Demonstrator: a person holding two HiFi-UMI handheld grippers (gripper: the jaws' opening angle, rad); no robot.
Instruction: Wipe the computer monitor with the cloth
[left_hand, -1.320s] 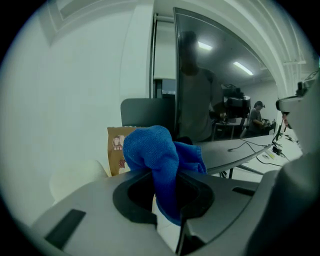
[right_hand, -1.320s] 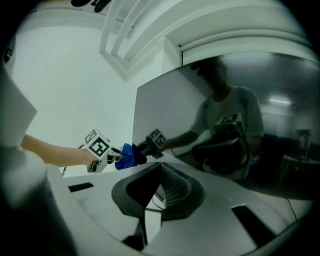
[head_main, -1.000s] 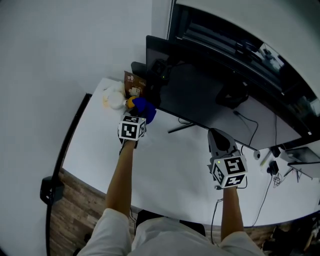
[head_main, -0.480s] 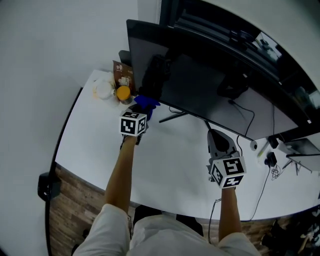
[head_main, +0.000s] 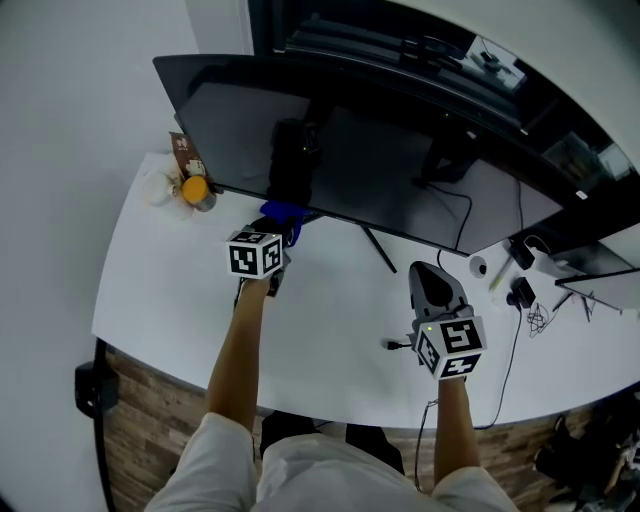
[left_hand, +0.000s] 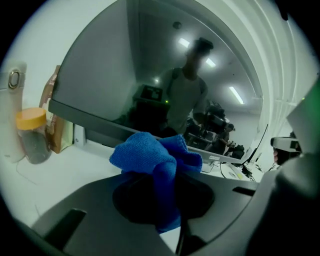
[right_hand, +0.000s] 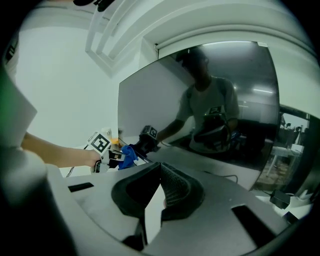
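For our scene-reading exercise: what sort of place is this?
Probably an office or lab workstation: a large dark monitor on a white desk, with cables trailing at its right.

Bare white desk (head_main: 330, 320) open in front, monitor (head_main: 400, 170) walling the far side, its stand leg (head_main: 378, 250) slanting mid-desk, orange-lidded jar (head_main: 196, 190) and brown packet (head_main: 186, 152) crowding far left, plugs and cables (head_main: 520, 293) cluttering the right.

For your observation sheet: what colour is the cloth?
Blue; the cloth shows best in the left gripper view.
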